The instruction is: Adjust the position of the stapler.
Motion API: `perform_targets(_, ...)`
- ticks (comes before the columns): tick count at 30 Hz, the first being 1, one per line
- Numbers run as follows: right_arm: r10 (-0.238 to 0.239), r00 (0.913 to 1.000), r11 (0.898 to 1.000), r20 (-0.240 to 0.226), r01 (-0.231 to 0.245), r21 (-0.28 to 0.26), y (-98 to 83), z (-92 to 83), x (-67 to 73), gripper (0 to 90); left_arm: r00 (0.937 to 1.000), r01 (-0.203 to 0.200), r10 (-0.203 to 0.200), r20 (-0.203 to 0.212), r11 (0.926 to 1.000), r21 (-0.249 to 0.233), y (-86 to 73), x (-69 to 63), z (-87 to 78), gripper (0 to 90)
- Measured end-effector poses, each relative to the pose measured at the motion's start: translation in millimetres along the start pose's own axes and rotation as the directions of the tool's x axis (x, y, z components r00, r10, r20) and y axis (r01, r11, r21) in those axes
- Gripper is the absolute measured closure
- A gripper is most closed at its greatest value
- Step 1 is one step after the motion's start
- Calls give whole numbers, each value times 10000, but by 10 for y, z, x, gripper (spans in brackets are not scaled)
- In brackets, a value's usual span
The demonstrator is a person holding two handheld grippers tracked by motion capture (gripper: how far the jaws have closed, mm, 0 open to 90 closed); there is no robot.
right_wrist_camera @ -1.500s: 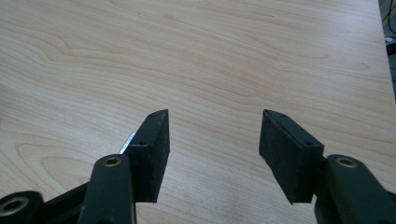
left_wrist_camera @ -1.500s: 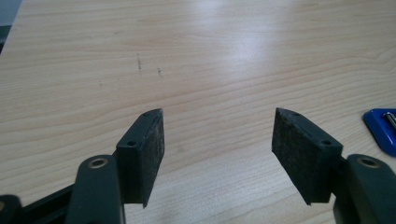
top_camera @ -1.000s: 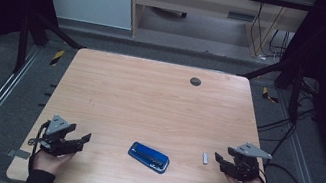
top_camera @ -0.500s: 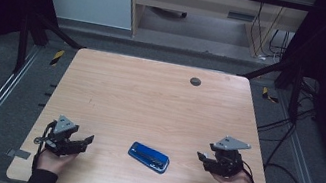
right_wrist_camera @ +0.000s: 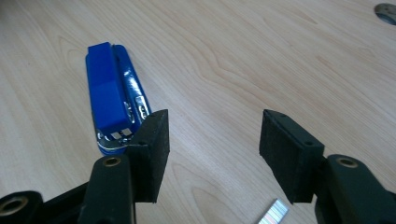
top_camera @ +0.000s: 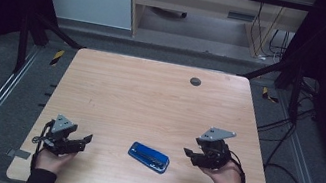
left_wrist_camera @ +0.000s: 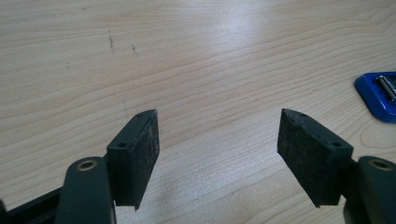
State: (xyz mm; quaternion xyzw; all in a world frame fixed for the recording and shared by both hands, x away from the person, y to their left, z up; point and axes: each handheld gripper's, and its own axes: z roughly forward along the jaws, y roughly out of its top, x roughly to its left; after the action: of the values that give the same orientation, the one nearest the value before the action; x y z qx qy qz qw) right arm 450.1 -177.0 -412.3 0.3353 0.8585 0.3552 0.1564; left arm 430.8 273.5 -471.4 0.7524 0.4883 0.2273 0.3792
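Observation:
A blue stapler (top_camera: pixel 149 156) lies flat near the front middle of the wooden table (top_camera: pixel 148 104). My right gripper (top_camera: pixel 189 154) is open just to its right, jaws pointing left at it. In the right gripper view the stapler (right_wrist_camera: pixel 112 100) lies beyond the left jaw, and my right gripper (right_wrist_camera: pixel 212 133) holds nothing. A silver strip of staples (right_wrist_camera: pixel 274 212) lies below the jaws. My left gripper (top_camera: pixel 86 139) is open at the front left, pointing right. In the left gripper view my left gripper (left_wrist_camera: pixel 217 135) spans bare wood, with the stapler's end (left_wrist_camera: pixel 378 93) far right.
A round dark grommet (top_camera: pixel 195 81) is set into the far side of the table, also seen as a grommet (right_wrist_camera: pixel 386 11) at the top right of the right gripper view. Black frame rails and cables run around the table.
My right gripper has moved left toward the stapler and now covers the staple strip in the high view. The left gripper has barely shifted. The stapler has not moved.

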Motion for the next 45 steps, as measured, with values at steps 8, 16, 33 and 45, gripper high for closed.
perform_targets(8, -600, 9964, 9976, -603, 620, 319, 209, 48, 71, 429, 10000, -6, 6, 41, 10000, 74, 5, 4, 1, 293)
perform_targets(16, -1063, 9881, 9874, -1111, 1181, 1051, 432, 173, 152, 427, 10000, 2, -3, 45, 9999, 107, 2, 10, 7, 297)
perform_targets(33, -1791, 9585, 9463, -2220, 2296, 2274, 666, 468, 409, 419, 10000, 3, -4, 41, 9997, 238, -2, 17, 20, 295)
perform_targets(45, -2013, 9454, 9265, -2564, 2687, 2635, 712, 609, 549, 436, 9999, -45, 40, 113, 9991, 433, -1, 20, 36, 289)
